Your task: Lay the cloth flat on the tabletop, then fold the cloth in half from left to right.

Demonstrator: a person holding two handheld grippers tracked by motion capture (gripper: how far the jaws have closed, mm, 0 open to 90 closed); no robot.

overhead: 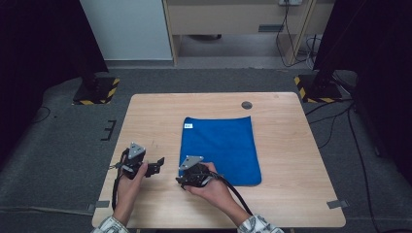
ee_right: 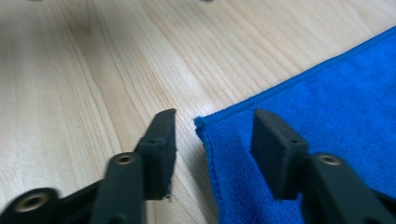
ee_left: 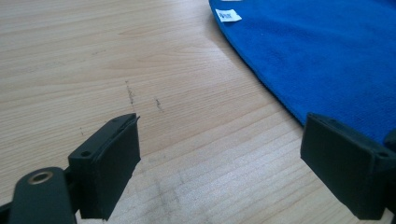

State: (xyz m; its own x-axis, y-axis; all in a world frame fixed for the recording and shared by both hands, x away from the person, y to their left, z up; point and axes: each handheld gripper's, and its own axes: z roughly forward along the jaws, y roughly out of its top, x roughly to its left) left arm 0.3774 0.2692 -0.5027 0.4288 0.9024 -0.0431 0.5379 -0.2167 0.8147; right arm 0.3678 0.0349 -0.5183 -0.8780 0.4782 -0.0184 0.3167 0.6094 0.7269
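From above, I see the flat blue microfibre cloth (overhead: 221,150) mid-table, my right gripper (overhead: 187,180) at its near-left corner. Left gripper (ee_left: 219,161): jaws wide, empty over bare wood. Right gripper view: jaws part-closed, astride that corner, not pinching; they may nip only the hem and slip. No containers.

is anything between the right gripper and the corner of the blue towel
Nothing visible. The right gripper straddles the near-left corner of the blue towel, one of its fingers over bare table, the other over the cloth.
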